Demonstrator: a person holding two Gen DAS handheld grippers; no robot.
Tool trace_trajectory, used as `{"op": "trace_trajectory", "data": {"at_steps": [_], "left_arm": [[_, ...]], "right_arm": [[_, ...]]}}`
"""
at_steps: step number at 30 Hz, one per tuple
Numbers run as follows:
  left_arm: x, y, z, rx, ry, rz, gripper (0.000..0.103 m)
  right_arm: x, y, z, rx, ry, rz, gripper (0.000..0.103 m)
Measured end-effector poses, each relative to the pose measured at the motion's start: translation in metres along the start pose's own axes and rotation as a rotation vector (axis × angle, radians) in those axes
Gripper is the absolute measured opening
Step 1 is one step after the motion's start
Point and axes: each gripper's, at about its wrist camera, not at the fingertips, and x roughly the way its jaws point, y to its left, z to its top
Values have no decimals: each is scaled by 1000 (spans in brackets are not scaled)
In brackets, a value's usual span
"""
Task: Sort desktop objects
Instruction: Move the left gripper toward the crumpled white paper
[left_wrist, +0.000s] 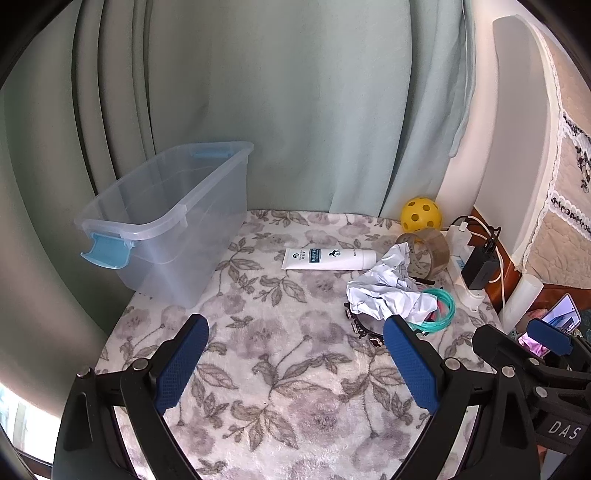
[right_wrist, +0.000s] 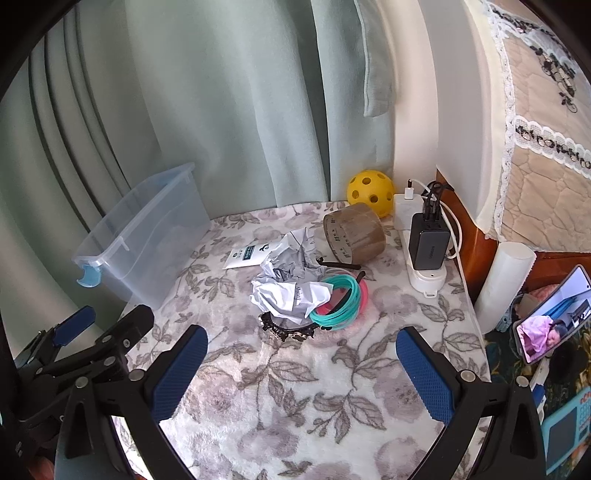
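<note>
A clear plastic bin (left_wrist: 166, 221) (right_wrist: 147, 236) with blue latches stands empty at the table's left. A white tube (left_wrist: 328, 258) (right_wrist: 245, 254) lies mid-table. Beside it are crumpled paper (left_wrist: 388, 288) (right_wrist: 291, 284), a brown tape roll (left_wrist: 424, 254) (right_wrist: 354, 232), a yellow holed ball (left_wrist: 421, 216) (right_wrist: 371, 192), teal and pink rings (left_wrist: 439, 308) (right_wrist: 338, 299) and a dark ornate object (left_wrist: 364, 325) (right_wrist: 286, 328) under the paper. My left gripper (left_wrist: 295, 354) is open and empty above the floral cloth. My right gripper (right_wrist: 301, 362) is open and empty, just short of the pile.
A white power strip (left_wrist: 465, 273) (right_wrist: 424, 258) with a black charger and cables lies along the right edge. A white cylinder (right_wrist: 502, 284) and a lit phone (right_wrist: 554, 314) stand off the table's right. Curtains hang behind. The floral cloth (right_wrist: 295, 406) covers the table.
</note>
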Motion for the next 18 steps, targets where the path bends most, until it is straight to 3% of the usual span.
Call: {"op": "trace_trajectory", "data": {"at_steps": [18], "left_arm": [[-3,-3,0,2,-11,5,96]], "right_arm": [[-3,2,1,1,-26,19,103]]}}
